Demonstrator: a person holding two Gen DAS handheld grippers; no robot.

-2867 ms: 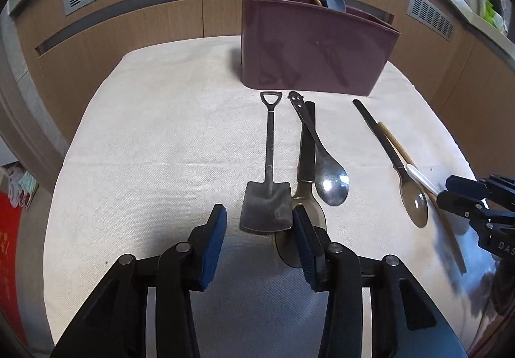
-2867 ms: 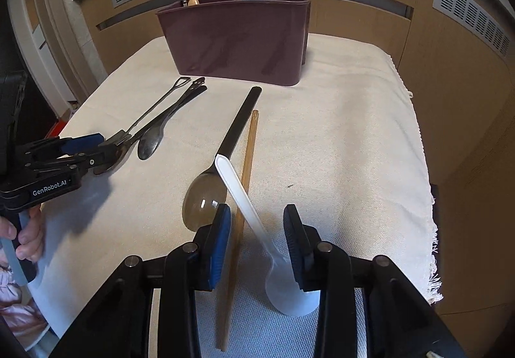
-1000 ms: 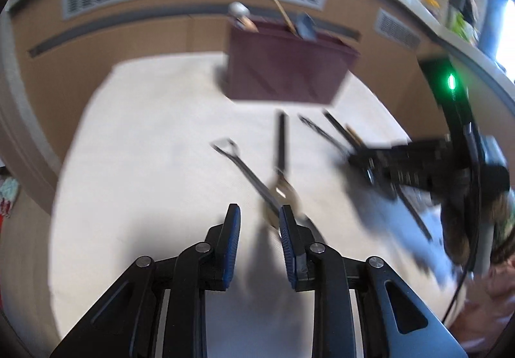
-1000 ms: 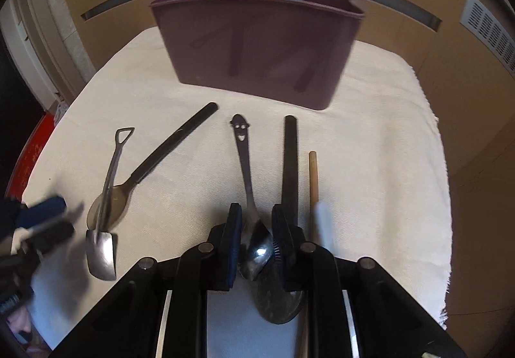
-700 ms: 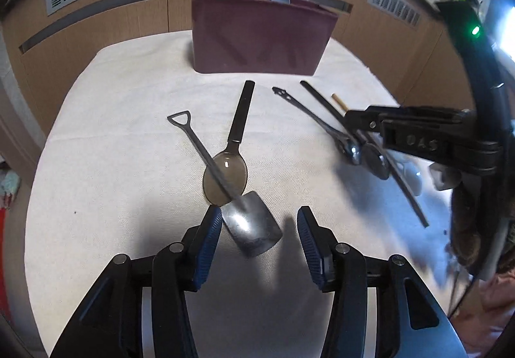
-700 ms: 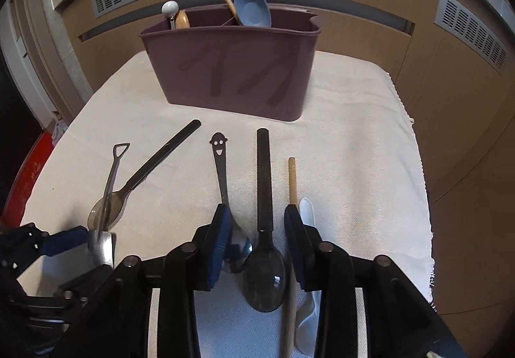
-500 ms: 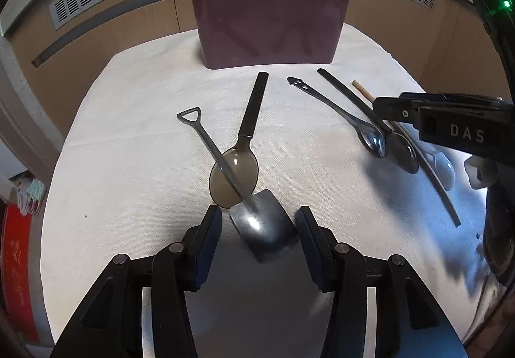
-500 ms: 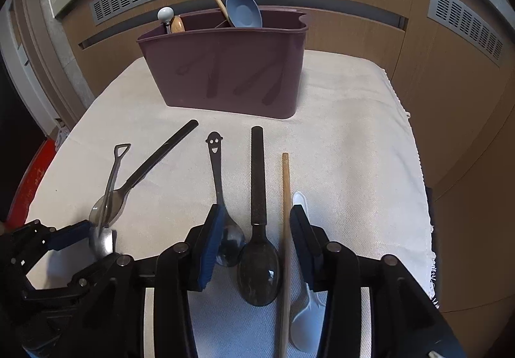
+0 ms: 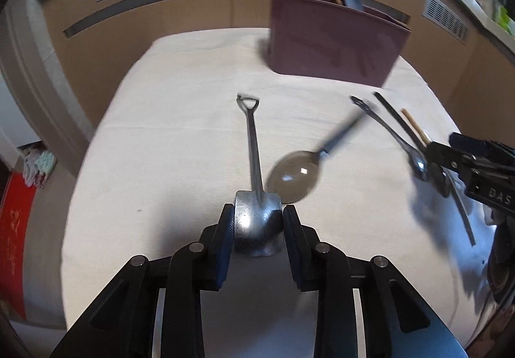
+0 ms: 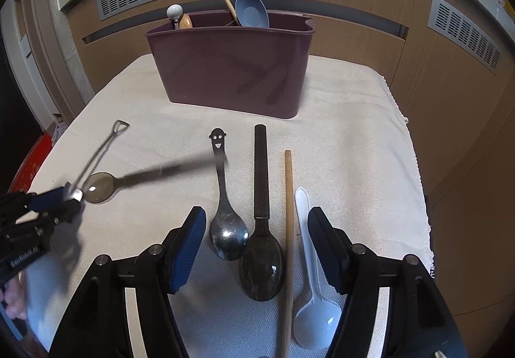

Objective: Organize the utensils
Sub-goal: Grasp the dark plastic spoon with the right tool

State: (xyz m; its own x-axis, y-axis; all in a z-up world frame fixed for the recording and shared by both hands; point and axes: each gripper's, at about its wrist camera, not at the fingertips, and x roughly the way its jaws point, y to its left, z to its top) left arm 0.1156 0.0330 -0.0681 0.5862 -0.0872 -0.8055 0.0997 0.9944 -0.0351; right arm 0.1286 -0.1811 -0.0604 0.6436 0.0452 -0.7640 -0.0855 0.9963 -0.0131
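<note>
My left gripper (image 9: 257,226) is closing on the blade of a steel shovel-shaped spoon (image 9: 254,145). Both pads touch the blade's sides, and its handle points straight away from me. Just right of it a brownish translucent spoon (image 9: 294,177) with a black handle is blurred in motion. My right gripper (image 10: 257,219) is opening wide and holds nothing. Between its fingers on the cloth lie a smiley-handled steel spoon (image 10: 225,222), a dark spoon (image 10: 262,261), a wooden chopstick (image 10: 288,213) and a white plastic spoon (image 10: 309,261). The maroon utensil holder (image 10: 231,68) stands at the back.
The holder has a blue spoon (image 10: 251,12), a wooden stick and a white-knobbed utensil in it. The table is covered by a cream cloth (image 10: 347,139), with a fringed edge at the right. Wooden panels with vents surround it. A person's hand holds the left gripper (image 10: 64,197).
The left jaws have closed onto the shovel spoon's blade and its handle has swung straight. The brown spoon has swung to the right. The right jaws have spread away from the steel spoon.
</note>
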